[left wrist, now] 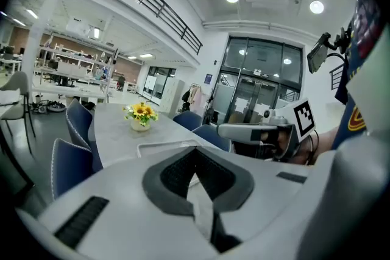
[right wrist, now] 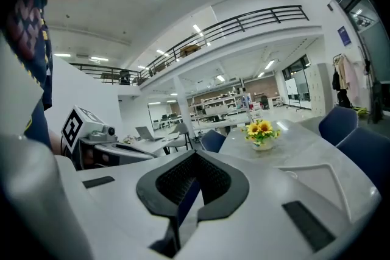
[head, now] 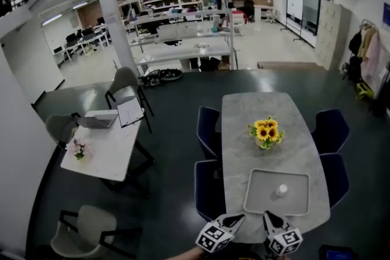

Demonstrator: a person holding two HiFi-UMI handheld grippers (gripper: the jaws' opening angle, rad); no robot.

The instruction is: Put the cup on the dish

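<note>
head view: cup (head: pixel 281 190) on dish (head: pixel 261 199) | gripper views: jaws together, empty

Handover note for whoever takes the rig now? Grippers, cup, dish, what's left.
Left gripper: shut, empty, just short of the table's near end.
Right gripper: shut, empty, beside it.
Tray at the table's near end, with a small white item on it, probably the cup. No separate dish visible.
Done: cannot tell.
Left: confirm the cup and dish, and place the cup if needed.

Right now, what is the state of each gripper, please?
Left gripper: closed, holding nothing.
Right gripper: closed, holding nothing.
</note>
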